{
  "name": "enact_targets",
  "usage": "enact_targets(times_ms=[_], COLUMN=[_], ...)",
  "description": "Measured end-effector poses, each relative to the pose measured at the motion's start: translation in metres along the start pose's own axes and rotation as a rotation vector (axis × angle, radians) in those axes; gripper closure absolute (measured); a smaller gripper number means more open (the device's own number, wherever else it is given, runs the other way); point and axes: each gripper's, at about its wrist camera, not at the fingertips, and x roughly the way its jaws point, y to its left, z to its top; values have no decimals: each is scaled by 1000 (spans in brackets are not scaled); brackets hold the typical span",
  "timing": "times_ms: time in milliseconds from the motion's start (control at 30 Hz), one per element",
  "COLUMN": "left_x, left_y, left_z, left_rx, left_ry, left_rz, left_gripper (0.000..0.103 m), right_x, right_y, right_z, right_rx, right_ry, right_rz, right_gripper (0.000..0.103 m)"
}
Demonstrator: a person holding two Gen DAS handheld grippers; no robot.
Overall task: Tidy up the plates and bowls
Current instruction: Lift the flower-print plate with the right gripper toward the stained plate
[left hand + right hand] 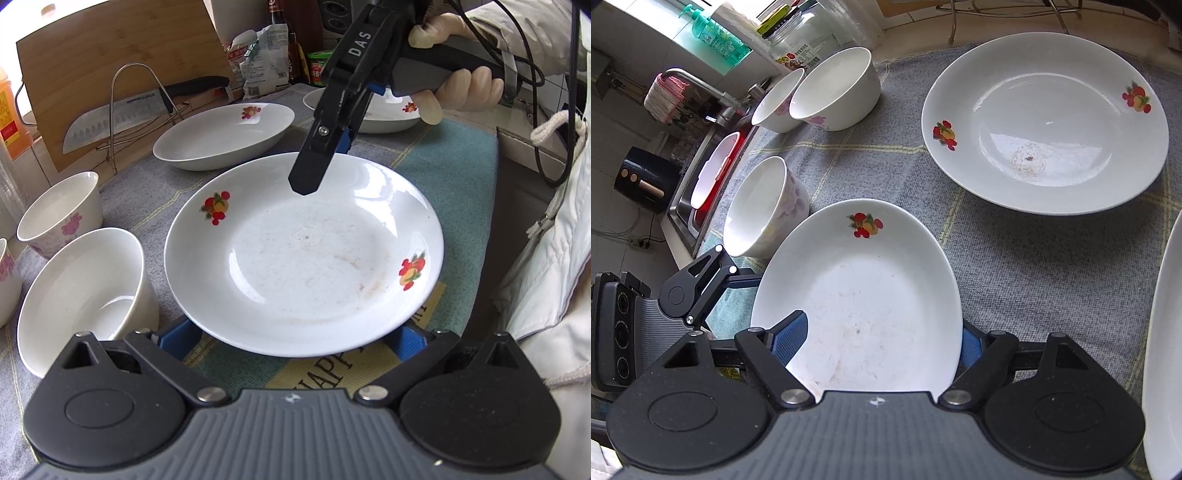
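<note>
A white plate with fruit decals [303, 258] lies over the checked mat [454, 177] in the middle of the left wrist view. My right gripper [314, 173] reaches down onto its far rim. In the right wrist view the same plate [864, 295] sits between that gripper's [881, 332] fingers, and one blue pad [792, 328] lies on top of the plate while the other is behind the rim, so it is shut on the rim. My left gripper [295, 350] has its jaws spread wide. Its fingertips are hidden under the plate's near rim.
Two more decal plates [225, 136] [388, 114] lie farther back. Three white bowls [85, 291] [61, 214] [5, 277] stand at the left. A knife in a wire rack [118, 118], a cutting board [110, 48] and bottles line the back. A sink [701, 184] borders the mat.
</note>
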Motion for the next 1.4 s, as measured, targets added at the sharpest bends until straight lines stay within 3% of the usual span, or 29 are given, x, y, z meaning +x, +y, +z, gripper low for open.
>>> enact_targets(times_ms=[733, 1400], left_x=[-6, 10], left_y=[-2, -17], left_z=[14, 74], left_rx=[23, 86], left_ry=[29, 12], left_rz=[-5, -52], left_gripper=[2, 2], right_x=[-17, -85], right_y=[5, -28], right_z=[-1, -17], right_rx=[-29, -9], right_ry=[7, -111], right_rz=[-1, -34], right_gripper=[19, 19])
